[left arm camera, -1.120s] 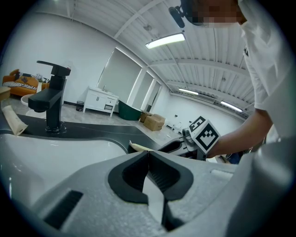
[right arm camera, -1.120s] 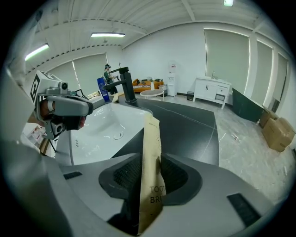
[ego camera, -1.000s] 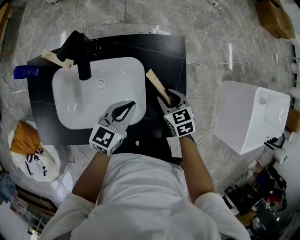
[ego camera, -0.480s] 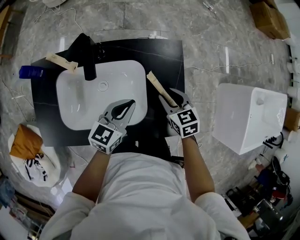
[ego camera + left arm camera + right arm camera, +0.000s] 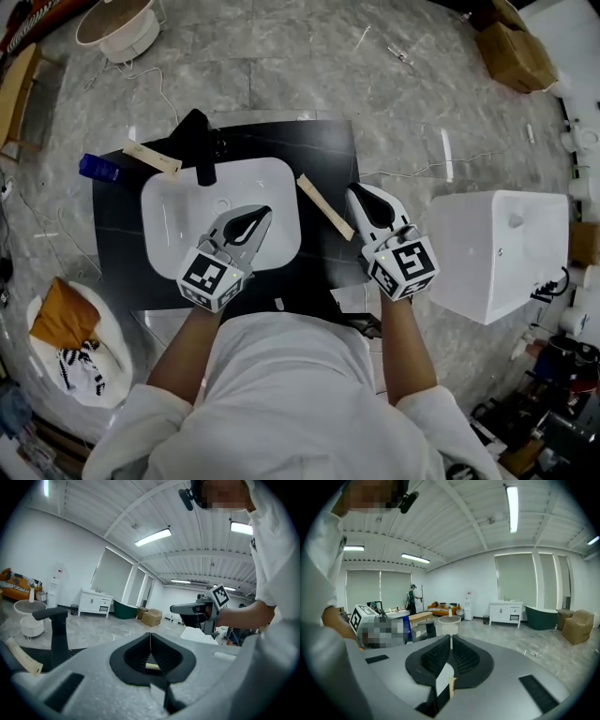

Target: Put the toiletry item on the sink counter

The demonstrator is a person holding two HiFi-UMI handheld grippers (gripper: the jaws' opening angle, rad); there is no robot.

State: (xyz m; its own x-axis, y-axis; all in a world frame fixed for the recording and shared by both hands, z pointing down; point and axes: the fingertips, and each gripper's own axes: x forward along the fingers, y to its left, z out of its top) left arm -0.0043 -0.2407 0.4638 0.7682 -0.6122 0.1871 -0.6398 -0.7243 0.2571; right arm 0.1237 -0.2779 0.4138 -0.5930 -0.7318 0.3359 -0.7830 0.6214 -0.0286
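The toiletry item [image 5: 325,207], a long beige packet, lies slantwise on the black sink counter [image 5: 117,244], just right of the white basin [image 5: 169,234]. My right gripper [image 5: 359,191] hovers to the right of it, near the counter's right edge, apart from the packet. Its jaws are closing and nothing is between them; in the right gripper view the tips [image 5: 450,639] meet. My left gripper [image 5: 262,211] is shut and empty over the basin's front right part. In the left gripper view its tips [image 5: 150,637] touch.
A black faucet [image 5: 199,141] stands at the basin's back, with a second beige packet [image 5: 152,157] and a blue bottle [image 5: 97,167] to its left. A white boxy fixture [image 5: 502,248] sits to the right, a white basket with orange cloth [image 5: 66,333] at lower left. Cables lie on the floor.
My right gripper has let go of the beige packet, drawn back to the right and closed. The packet stays on the counter. The left gripper has not moved.
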